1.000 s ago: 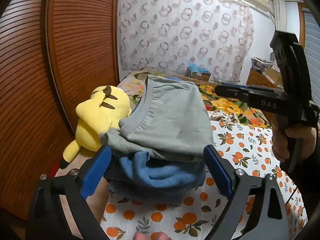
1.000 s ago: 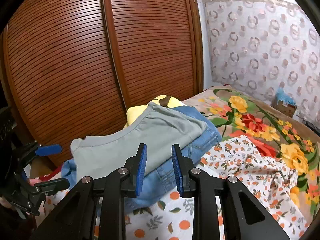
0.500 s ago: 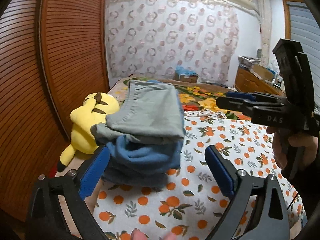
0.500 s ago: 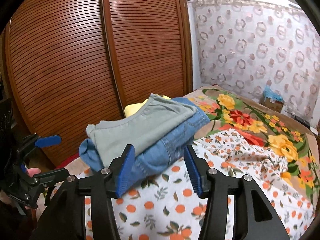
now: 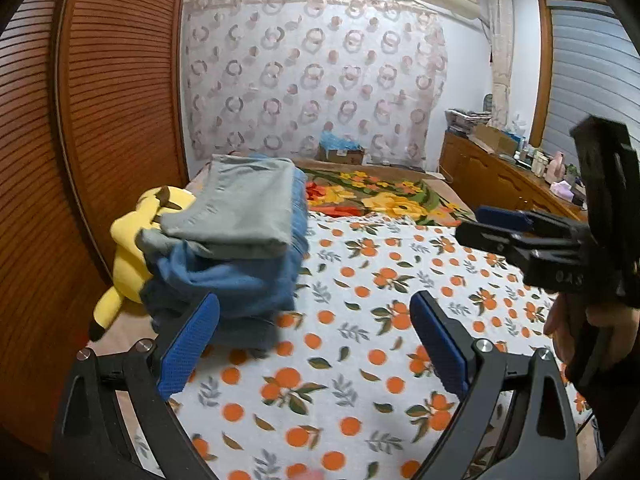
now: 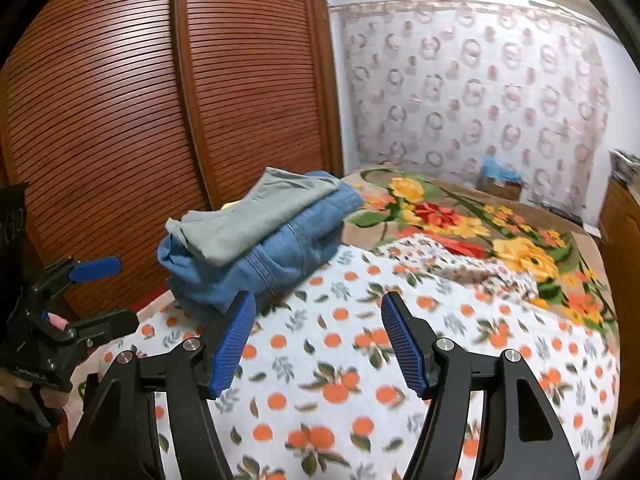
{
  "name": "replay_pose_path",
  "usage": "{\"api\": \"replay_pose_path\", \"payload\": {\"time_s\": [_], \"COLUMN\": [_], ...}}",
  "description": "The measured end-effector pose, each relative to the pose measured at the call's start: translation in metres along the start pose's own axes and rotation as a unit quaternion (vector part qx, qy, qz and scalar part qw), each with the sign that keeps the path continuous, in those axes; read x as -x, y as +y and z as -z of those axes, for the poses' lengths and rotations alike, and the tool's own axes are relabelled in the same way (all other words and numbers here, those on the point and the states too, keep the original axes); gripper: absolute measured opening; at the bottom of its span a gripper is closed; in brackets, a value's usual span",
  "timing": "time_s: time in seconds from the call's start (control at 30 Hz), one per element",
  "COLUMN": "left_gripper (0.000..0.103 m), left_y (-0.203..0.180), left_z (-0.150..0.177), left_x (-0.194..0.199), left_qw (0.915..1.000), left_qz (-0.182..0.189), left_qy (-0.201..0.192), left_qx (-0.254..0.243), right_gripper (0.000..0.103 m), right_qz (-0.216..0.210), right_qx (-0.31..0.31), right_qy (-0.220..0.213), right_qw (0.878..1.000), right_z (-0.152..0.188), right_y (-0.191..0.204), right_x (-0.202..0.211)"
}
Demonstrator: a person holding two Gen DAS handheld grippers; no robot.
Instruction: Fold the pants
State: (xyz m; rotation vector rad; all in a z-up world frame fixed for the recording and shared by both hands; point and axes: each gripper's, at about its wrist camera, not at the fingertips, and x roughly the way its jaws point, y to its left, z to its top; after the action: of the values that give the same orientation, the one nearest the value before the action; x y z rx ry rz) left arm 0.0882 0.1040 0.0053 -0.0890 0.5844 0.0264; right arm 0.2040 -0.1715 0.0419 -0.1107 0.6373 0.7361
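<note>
A stack of folded clothes lies at the bed's left side: grey-green folded pants on top of folded blue jeans. My left gripper is open and empty, held back from the stack, which lies ahead to its left. It also shows in the right wrist view. My right gripper is open and empty, with the stack ahead to its left. It also shows at the right of the left wrist view.
The bed carries an orange-print white sheet over a floral blanket. A yellow plush toy lies behind the stack against the slatted wooden wardrobe. A cardboard box and a wooden dresser stand at the back.
Both grippers have drawn back from the stack and it now sits farther away. The right gripper's jaws have opened from nearly shut to wide. The stack has not moved.
</note>
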Motion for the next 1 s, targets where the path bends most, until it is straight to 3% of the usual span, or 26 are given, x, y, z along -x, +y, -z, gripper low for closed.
{"api": "replay_pose_path", "payload": {"time_s": [0.43,0.8,1.0], "left_gripper": [0.096,0.096,0.096], "left_y": [-0.043,-0.076,-0.091], "left_z": [0.021,0.016,0.007], "left_x": [0.013,0.025,0.035], "left_qw": [0.9994,0.9981,0.9972], "left_qz": [0.022,0.038,0.046], "left_qy": [0.012,0.000,-0.011], "left_qx": [-0.025,-0.049,-0.057], "right_gripper": [0.069,0.069,0.078], "right_qz": [0.068,0.122,0.159], "right_qx": [-0.041,-0.063,-0.080], "right_qy": [-0.008,-0.033,-0.042], "right_qw": [0.997,0.990,0.983], "right_z": [0.037,0.049,0.060], "right_y": [0.034,0.052,0.052], "right_x": [0.067,0.121,0.143]}}
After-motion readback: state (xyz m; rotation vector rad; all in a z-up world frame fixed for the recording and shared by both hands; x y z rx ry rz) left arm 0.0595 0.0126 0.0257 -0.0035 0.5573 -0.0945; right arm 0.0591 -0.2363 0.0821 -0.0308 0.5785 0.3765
